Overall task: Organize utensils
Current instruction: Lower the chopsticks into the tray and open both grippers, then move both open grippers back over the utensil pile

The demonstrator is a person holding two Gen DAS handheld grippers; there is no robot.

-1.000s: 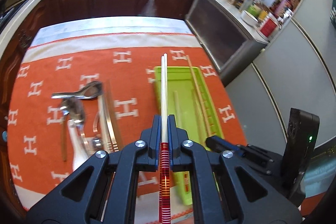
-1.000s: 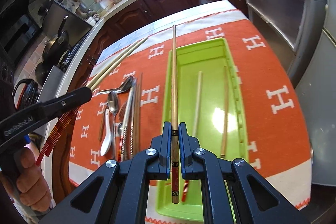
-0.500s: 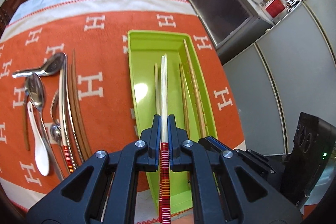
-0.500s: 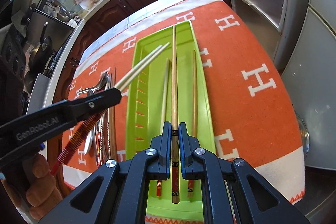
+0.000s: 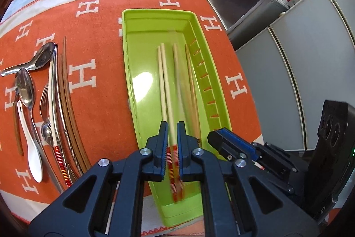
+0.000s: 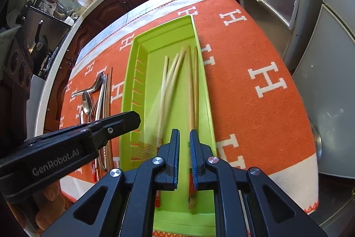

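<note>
- We see the counter under an orange woven cloth with white H letters [image 5: 95, 21], whose white border with red zigzag stitching ends just short of the counter's far and right edges; grey cabinet fronts stand close beyond the right edge.
- The long lime-green plastic tray [image 5: 131, 54] lies lengthwise on the cloth, its near end close to the cloth's near hem; bare orange cloth lies between the tray's left wall and the loose cutlery.
- Our left tongs [image 5: 172, 126] are spread above the tray's near end, with a blurred pale chopstick pair with red-striped handles [image 5: 165, 81] passing between the fingers without being pinched; the pair lies along the middle of the tray.
- Our right tongs [image 6: 184, 134] are also spread, over the tray's right side, above two brown wooden chopsticks [image 6: 192, 86] lying by the right wall.
- Left of the tray, well apart from it, lies a row of steel spoons, forks and dark chopsticks [image 5: 53, 92] beside a white ceramic spoon [image 5: 31, 148].
</note>
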